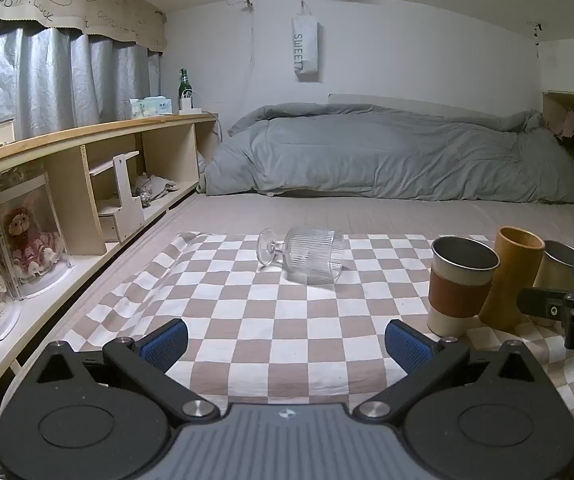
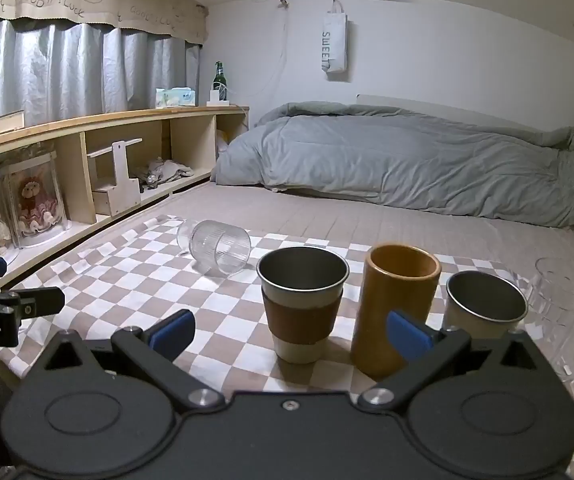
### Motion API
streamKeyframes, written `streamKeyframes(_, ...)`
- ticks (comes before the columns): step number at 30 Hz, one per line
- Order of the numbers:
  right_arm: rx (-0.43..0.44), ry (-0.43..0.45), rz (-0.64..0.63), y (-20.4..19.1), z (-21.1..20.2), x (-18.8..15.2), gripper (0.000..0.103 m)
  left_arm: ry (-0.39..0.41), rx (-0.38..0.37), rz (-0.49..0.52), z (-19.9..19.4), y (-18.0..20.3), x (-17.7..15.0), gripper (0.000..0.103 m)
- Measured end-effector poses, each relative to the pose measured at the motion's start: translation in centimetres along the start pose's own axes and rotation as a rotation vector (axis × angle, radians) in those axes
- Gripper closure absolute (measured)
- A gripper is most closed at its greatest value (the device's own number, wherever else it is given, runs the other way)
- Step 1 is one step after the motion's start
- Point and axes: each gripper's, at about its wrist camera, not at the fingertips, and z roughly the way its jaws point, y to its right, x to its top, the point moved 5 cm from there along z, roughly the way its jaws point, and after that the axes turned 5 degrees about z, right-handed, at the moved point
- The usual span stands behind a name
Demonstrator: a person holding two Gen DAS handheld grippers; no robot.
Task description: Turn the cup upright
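A clear ribbed glass cup with a short stem and foot (image 1: 307, 258) lies on its side on the checkered cloth (image 1: 247, 320), foot to the left, mouth to the right. It also shows in the right wrist view (image 2: 219, 251), mouth facing the camera. My left gripper (image 1: 286, 342) is open and empty, well short of the cup and pointing at it. My right gripper (image 2: 291, 334) is open and empty, right in front of the upright cups.
Three upright cups stand right of the glass: a steel cup with brown sleeve (image 2: 302, 304), a tall amber cup (image 2: 397, 308), a smaller steel cup (image 2: 485, 304). A clear glass mug (image 2: 563, 300) stands far right. A wooden shelf (image 1: 87, 168) runs along the left; a grey duvet (image 1: 387, 152) lies behind.
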Motion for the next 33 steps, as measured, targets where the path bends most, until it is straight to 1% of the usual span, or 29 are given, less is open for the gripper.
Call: streamKeyframes(33,-0.002,-0.005,-0.005,-0.11,0.0,-0.08,0.0,-0.003,0.0,0.001,0.02,0.01,-0.01,0.0)
